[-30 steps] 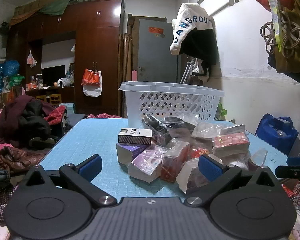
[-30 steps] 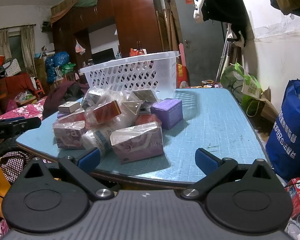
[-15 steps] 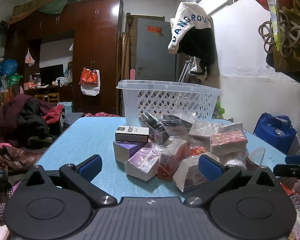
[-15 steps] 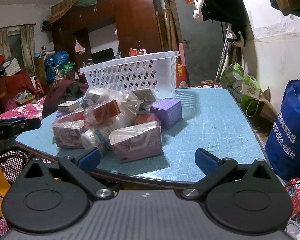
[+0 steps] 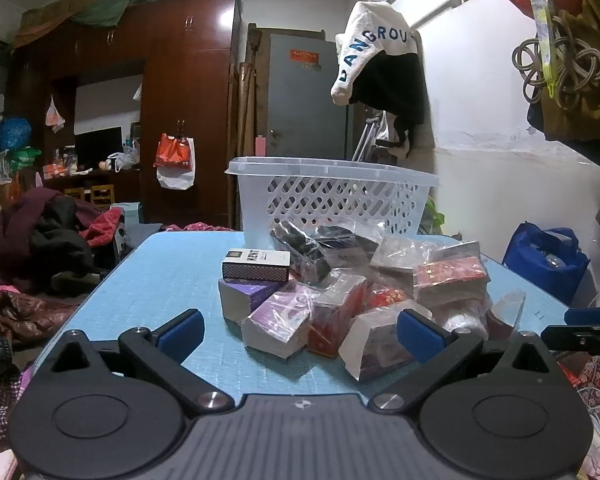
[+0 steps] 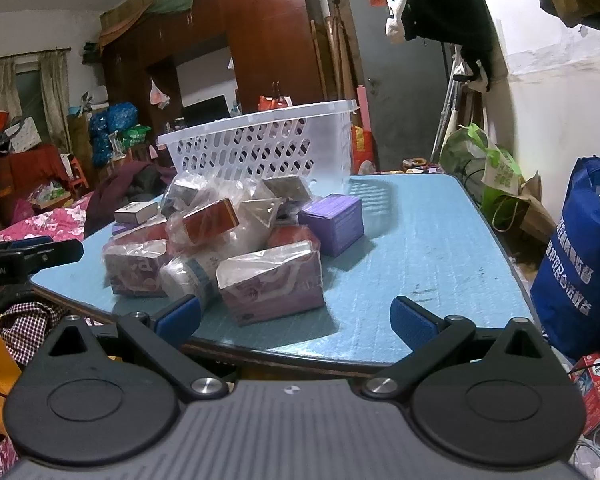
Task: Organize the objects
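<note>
A pile of small boxes and plastic-wrapped packets [image 5: 352, 292] lies on the blue table [image 5: 164, 264], in front of a white lattice basket [image 5: 332, 196]. A white Kent box [image 5: 256, 266] sits on a purple box at the pile's left. My left gripper [image 5: 300, 330] is open and empty, just short of the pile. In the right wrist view the pile [image 6: 228, 248] and the basket [image 6: 264, 148] show from the other side, with a purple box [image 6: 334, 224] at its right. My right gripper [image 6: 296, 320] is open and empty at the table's near edge.
A blue bag [image 6: 580, 264] stands on the floor right of the table [image 6: 432, 240]. Clothes are heaped on furniture [image 5: 44, 240] to the left. A dark wardrobe [image 5: 180, 100] and a grey door stand behind. The other gripper's tip [image 5: 584, 330] shows at the right edge.
The left wrist view has shifted slightly, so the pile sits a little lower and more left in view. The right wrist view is nearly unchanged. Both grippers stay open.
</note>
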The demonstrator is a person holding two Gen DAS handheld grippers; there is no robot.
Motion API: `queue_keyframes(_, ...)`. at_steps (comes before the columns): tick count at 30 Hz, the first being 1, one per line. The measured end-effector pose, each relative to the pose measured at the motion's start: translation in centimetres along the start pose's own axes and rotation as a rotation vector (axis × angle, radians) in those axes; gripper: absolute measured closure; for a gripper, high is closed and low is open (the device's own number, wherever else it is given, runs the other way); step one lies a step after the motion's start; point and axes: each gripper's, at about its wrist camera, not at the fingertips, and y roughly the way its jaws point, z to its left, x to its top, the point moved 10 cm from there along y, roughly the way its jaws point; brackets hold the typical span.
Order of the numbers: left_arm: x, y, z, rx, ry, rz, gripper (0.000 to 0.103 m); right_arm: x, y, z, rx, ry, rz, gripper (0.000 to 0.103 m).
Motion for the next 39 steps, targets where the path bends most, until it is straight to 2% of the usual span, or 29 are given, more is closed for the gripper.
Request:
queue_keyframes(34,-0.31,0.61,0.37,-0.007,-0.013,0.020,0.000,0.04,-0.09,-0.09,-0.007,-0.005,-0.011,0.000)
queue_keyframes(37,-0.39,0.85,0.45,-0.013,-0.017,0.018,0.000,0.26,-0.14,-0.27,-0.013,-0.001,-0.029,0.000)
queue_keyframes(39,-0.04,0.74,0.48,-0.031,-0.030,-0.012,0.000,0.72,-0.41,-0.32,-0.015,-0.015,-0.084,0.000)
